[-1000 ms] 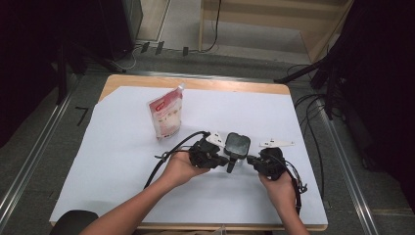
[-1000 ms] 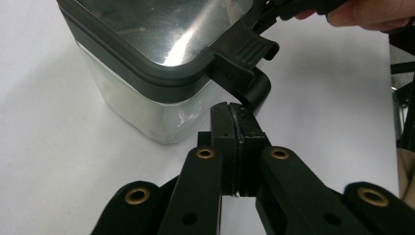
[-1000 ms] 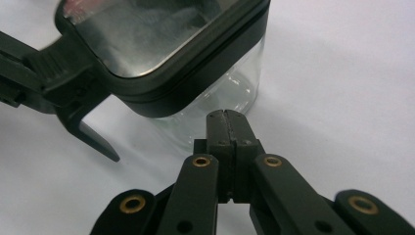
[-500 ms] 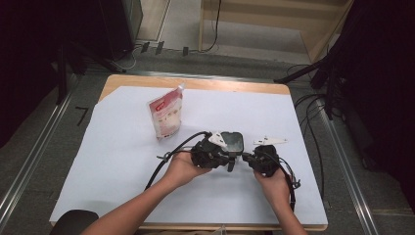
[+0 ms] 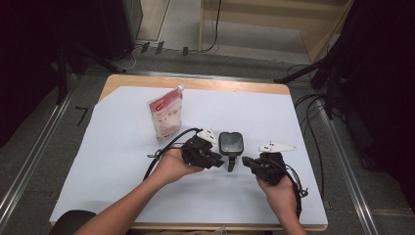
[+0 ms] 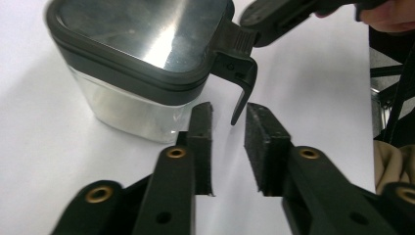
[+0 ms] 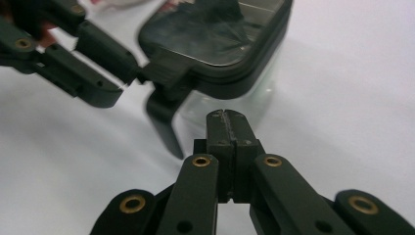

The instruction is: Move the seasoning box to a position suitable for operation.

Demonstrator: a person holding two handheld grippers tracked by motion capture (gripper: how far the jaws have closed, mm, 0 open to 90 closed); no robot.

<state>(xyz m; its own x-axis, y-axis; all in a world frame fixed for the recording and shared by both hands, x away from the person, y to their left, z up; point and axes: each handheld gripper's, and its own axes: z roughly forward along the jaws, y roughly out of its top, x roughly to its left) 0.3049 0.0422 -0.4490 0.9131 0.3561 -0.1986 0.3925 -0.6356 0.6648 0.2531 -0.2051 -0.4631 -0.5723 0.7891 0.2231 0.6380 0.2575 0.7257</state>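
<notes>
Field notes, table with white sheet. We are looking at a clear container point(image 5: 230, 142) with a dark lid, sitting on the white sheet point(image 5: 122, 161) near the middle of the table, between the two grippers. A dark latch tab point(image 6: 241, 85) is hanging down from the lid's near edge.

We are seeing the left gripper point(image 6: 229, 122) with its jaws parted by a small gap; they have just been opening, and nothing is lying between the pads point(image 6: 203, 127). The latch tip is hanging just beyond that gap, not pressed by either pad. In the high view the left gripper point(image 5: 221, 163) is sitting just beside the container's left side.

The right gripper point(image 7: 226, 115) is holding its jaws pressed together on nothing, its tips pointing at the container's clear wall point(image 7: 230, 105), near but apart. From above it point(image 5: 244, 160) is lying right of the latch.

A red-and-white pouch point(image 5: 165, 113) is standing farther back on the left, well apart.
</notes>
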